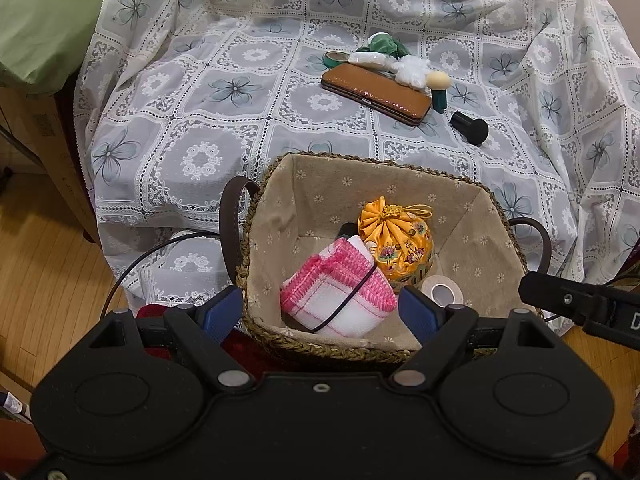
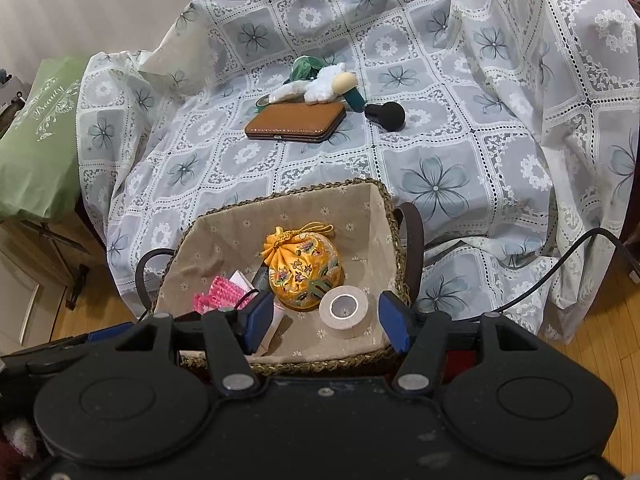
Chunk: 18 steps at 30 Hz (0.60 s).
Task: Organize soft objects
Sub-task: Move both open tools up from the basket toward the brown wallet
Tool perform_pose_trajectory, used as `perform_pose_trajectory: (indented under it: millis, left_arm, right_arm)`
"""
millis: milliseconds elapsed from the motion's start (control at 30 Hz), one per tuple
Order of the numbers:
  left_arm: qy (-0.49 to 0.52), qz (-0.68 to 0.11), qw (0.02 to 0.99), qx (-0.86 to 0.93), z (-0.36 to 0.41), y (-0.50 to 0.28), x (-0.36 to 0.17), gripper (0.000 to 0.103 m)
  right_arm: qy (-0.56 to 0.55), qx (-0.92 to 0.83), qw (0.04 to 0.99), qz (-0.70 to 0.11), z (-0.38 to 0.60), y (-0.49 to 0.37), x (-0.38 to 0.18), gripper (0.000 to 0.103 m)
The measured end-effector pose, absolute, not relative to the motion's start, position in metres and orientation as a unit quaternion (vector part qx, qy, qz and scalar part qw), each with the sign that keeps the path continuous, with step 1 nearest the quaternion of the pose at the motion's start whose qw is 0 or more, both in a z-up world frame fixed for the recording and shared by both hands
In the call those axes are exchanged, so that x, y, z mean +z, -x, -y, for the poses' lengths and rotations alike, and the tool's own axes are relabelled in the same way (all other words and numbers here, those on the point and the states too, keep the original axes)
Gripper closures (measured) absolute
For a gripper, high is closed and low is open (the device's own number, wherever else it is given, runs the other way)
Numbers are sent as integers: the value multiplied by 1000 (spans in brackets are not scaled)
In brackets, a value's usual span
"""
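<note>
A white lace cloth (image 1: 248, 92) with a grid of grey-blue flower squares is draped over a piece of furniture, hanging in loose folds down its front and rising up at the back and the right side. Below it runs a warm yellow-brown wooden plank floor (image 1: 44, 248). To the left sits a green cushion (image 2: 36, 140) with white embroidered lettering and sprigs, resting on light wooden furniture. Behind, in the right wrist view, a plain pale wall (image 2: 100, 4) shows faint vertical shading. The light is soft and even.
</note>
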<state>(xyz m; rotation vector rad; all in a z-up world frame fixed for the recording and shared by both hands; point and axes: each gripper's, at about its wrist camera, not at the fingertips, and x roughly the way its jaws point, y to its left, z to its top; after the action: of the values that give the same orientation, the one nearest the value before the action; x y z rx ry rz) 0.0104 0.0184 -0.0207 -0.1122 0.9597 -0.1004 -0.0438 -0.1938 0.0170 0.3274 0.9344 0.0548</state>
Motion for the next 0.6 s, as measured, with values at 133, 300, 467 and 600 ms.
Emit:
perform_pose_trajectory:
  millis: [133, 300, 467, 600]
  left_arm:
    - [54, -461, 885, -48, -18, -10, -21, 22]
    - [52, -460, 885, -47, -19, -10, -21, 22]
    - [49, -460, 886, -46, -19, -10, -22, 22]
    - [42, -459, 886, -45, -17, -11, -21, 22]
  right_arm:
    - [-158, 25, 878, -450, 194, 43, 16, 43]
    - [-157, 25, 879, -450, 194, 43, 16, 41]
    - [-157, 24, 879, -451, 194, 43, 15, 39]
    - [-153, 24, 879, -451, 194, 42, 15, 37]
